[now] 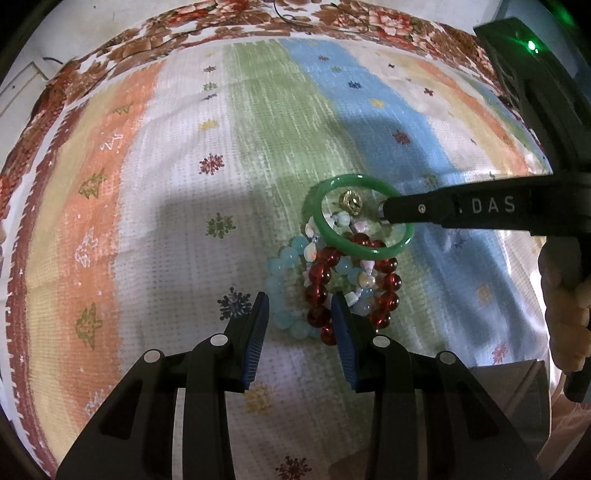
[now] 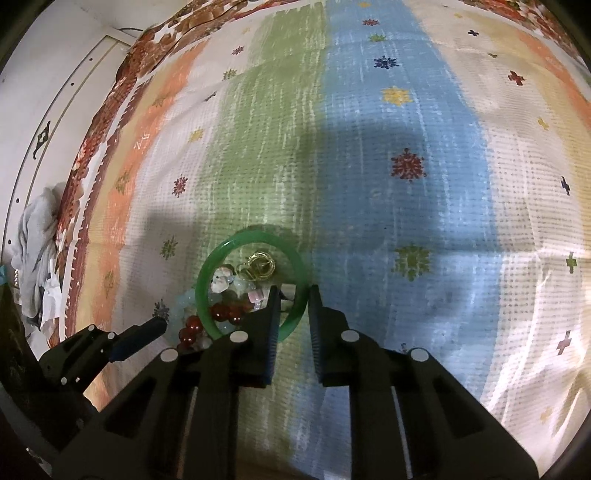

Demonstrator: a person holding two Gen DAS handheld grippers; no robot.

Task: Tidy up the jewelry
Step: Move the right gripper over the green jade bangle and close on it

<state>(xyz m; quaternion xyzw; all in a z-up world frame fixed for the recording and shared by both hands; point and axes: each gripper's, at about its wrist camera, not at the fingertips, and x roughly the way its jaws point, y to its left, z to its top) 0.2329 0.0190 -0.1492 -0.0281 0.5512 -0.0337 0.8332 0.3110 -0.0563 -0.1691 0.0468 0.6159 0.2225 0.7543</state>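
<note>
A pile of jewelry lies on a striped cloth: a green bangle (image 1: 325,225) on top, a red bead bracelet (image 1: 319,295), a pale blue bead bracelet (image 1: 282,258), a shell bracelet (image 1: 364,280) and a small gold ring (image 1: 351,201) inside the bangle. My left gripper (image 1: 301,301) is open, its tips at the near side of the beads. My right gripper (image 2: 293,291) is open with the bangle (image 2: 201,291) rim between its fingers; whether they touch it I cannot tell. It shows in the left wrist view (image 1: 384,214) coming from the right.
The striped cloth (image 1: 166,206) with snowflake marks covers the surface, with a floral border (image 1: 221,26) at the far edge. A grey rag pile (image 2: 35,236) lies beyond the cloth at left. A dark device with a green light (image 1: 532,46) stands at far right.
</note>
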